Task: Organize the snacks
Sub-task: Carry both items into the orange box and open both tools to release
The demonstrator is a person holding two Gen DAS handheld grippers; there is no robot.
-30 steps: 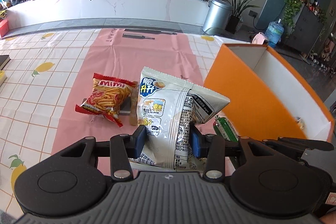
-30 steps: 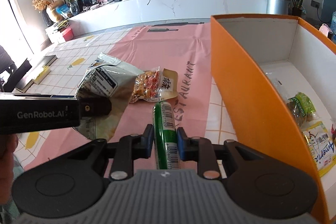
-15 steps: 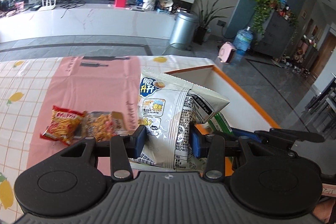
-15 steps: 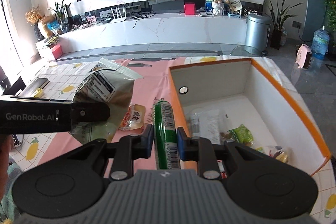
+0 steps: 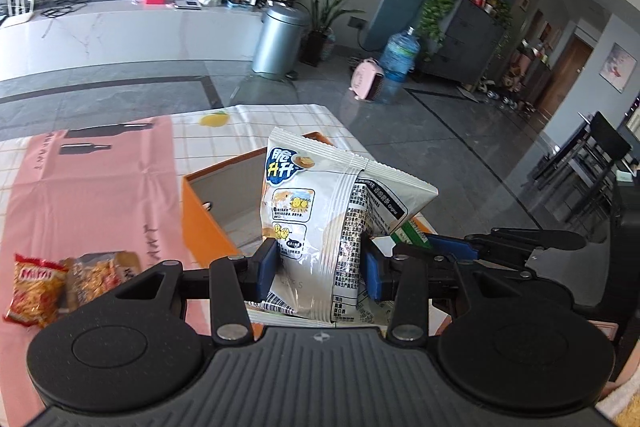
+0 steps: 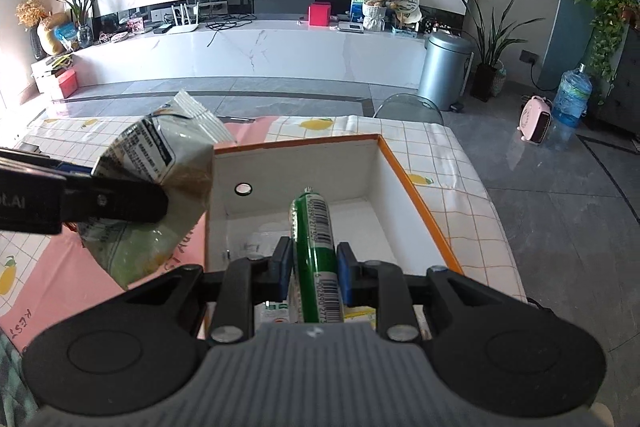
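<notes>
My left gripper (image 5: 320,269) is shut on a white chip bag (image 5: 324,211) with blue lettering, held upright above the near left part of the orange box (image 5: 202,223). My right gripper (image 6: 313,273) is shut on a slim green snack pack (image 6: 314,247) with barcodes, and it hangs over the open orange box (image 6: 416,195) with the white inside. In the right wrist view the white chip bag (image 6: 160,183) and the left gripper's finger (image 6: 112,203) show at the left, beside the box wall. Several snack packets lie on the box floor, mostly hidden by my fingers.
A red Mimi snack bag (image 5: 34,285) and a clear bag of yellow snacks (image 5: 100,275) lie on the pink cloth (image 5: 92,187) left of the box. The table's far edge (image 6: 448,131) drops to a grey floor with a metal bin (image 6: 446,67).
Both grippers rose and swung right with their snacks. The right one went from beside the box's outer wall to above its inside; the left one now looks over the box corner, the loose snacks sliding left.
</notes>
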